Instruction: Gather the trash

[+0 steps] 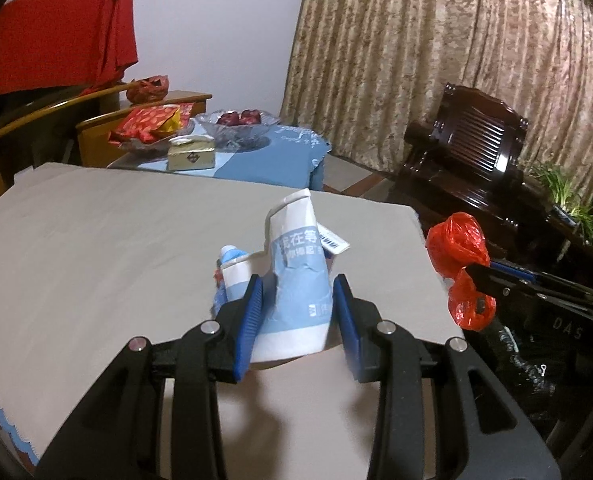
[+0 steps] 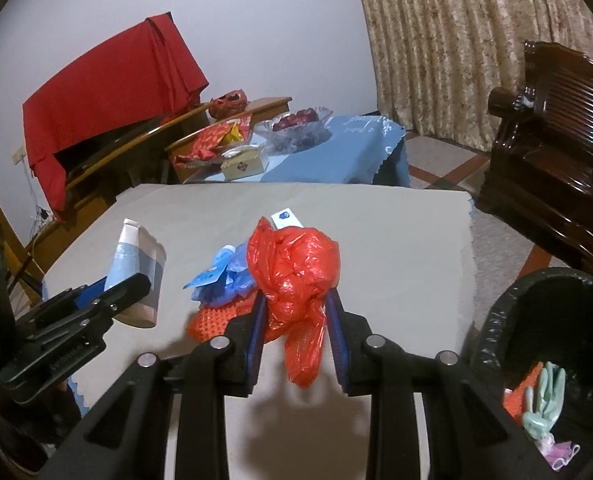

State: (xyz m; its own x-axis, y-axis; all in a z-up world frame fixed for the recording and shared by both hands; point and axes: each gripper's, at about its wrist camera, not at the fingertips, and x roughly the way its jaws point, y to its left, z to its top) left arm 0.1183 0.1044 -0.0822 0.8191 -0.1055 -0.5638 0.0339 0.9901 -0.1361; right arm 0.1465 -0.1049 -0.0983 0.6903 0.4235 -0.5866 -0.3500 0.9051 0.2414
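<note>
**Q:** What does each tool hold, and how does the item look?

**A:** The left gripper [image 1: 298,312] has its ribbed blue pads closed onto a crumpled white-and-pale-blue paper cup [image 1: 296,280], torn along one edge and printed with a grey band of characters; a barcode label sticks out at its upper right. The cup is lifted just above the grey tablecloth [image 1: 116,248]. The right gripper [image 2: 296,320] pinches a knotted, glossy red plastic bag [image 2: 292,272], whose loose tail hangs down between the pads.

**Q:** What lies near the tools?

**A:** Just ahead and left of the right gripper, on the cloth, sit a wrinkled blue plastic wrapper [image 2: 226,276] and an orange knobbly mat [image 2: 212,318], partly hidden by the pad. Beyond the bag lies a small white card with a blue mark [image 2: 286,218]. To the right of the right gripper, below table level, stands a round bin lined with a black plastic bag [image 2: 496,320]; a pale green rubber glove [image 2: 544,404] lies inside.

**Q:** How are the two tools placed?

**A:** From the left wrist view the right gripper and its bag are at the far right, past the table edge; from the right wrist view the left gripper and cup are at the left.
</note>
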